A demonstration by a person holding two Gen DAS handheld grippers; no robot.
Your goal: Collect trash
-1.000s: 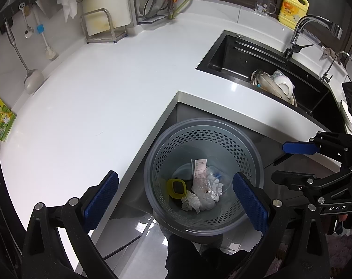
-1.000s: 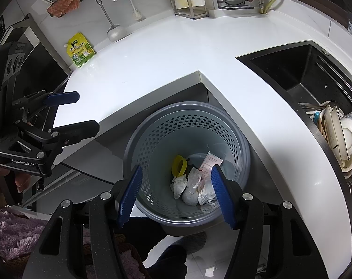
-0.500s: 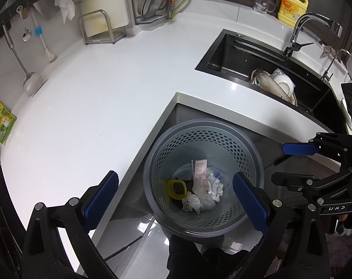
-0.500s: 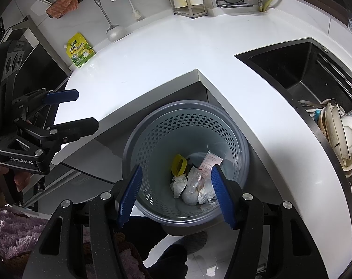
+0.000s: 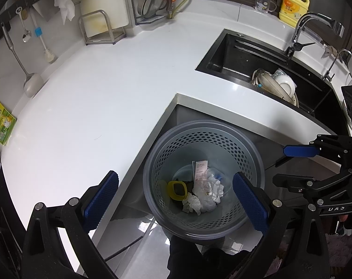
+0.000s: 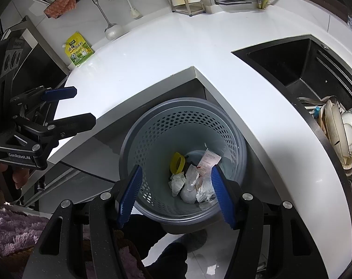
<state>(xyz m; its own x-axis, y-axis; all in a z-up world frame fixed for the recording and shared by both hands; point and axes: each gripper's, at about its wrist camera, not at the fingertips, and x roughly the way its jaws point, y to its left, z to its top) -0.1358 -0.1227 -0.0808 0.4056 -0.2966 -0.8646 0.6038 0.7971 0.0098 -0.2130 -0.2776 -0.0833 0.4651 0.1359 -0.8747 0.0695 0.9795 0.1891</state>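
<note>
- Trash lies at the bottom of the grey perforated bin [image 5: 205,139]: crumpled white tissues [image 5: 194,203], a printed receipt [image 5: 200,168] leaning upright, a clear plastic piece [image 5: 214,179] and a yellow ring-shaped piece [image 5: 176,189].
- That bin stands on the floor, tucked into the inner corner where the two runs of the white counter [image 5: 94,97] meet.
- Left gripper [image 5: 176,202] hangs above the bin, tilted steeply downward; its blue-padded fingers [image 5: 101,196] are spread wide, one over the counter's front edge and one over the bin's right rim, with nothing between them.
- Right gripper [image 6: 176,195] hovers over the same bin, its fingers [image 6: 129,196] parted and released, framing the tissues below without touching them.
- A hand [image 6: 3,174] shows at the left gripper's handle in the right wrist view.
- Black sink [image 5: 257,65] is set into the counter's right run, with stacked dishes [image 5: 280,86] at its near end and a chrome tap [image 5: 310,28] behind it.
- Yellow detergent bottle [image 5: 292,7] stands at the counter's far right corner.
- Green packet [image 6: 79,48] lies at the counter's left end, by the wall.
- Ladle [image 5: 24,69] and a brush [image 5: 44,44] hang against the wall behind the counter's left run.
</note>
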